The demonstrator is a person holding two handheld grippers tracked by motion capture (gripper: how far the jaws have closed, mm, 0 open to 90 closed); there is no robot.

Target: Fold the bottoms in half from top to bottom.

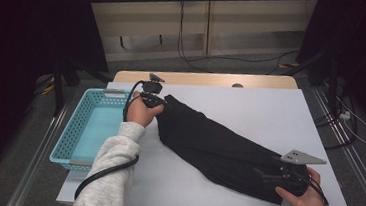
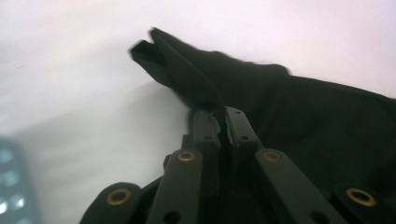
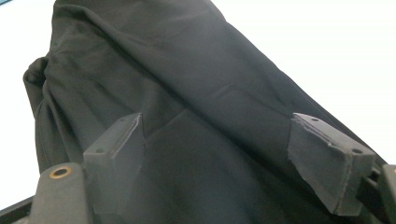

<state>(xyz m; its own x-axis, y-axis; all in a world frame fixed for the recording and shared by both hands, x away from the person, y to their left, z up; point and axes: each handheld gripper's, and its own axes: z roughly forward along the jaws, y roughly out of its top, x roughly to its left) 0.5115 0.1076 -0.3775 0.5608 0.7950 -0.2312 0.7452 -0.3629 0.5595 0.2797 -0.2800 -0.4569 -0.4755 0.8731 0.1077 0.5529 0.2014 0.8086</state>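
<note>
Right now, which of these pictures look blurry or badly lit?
High view: dim room, sharp, black cloth lacks detail. Left gripper view: motion-smeared, table washed out, blue basket blurred. Right gripper view: cloth folds clear, table overexposed.

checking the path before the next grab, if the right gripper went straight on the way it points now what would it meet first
Most likely the black cloth. The right gripper has its fingers spread open with the fabric lying directly ahead of and between them; how near it is cannot be judged.
</note>
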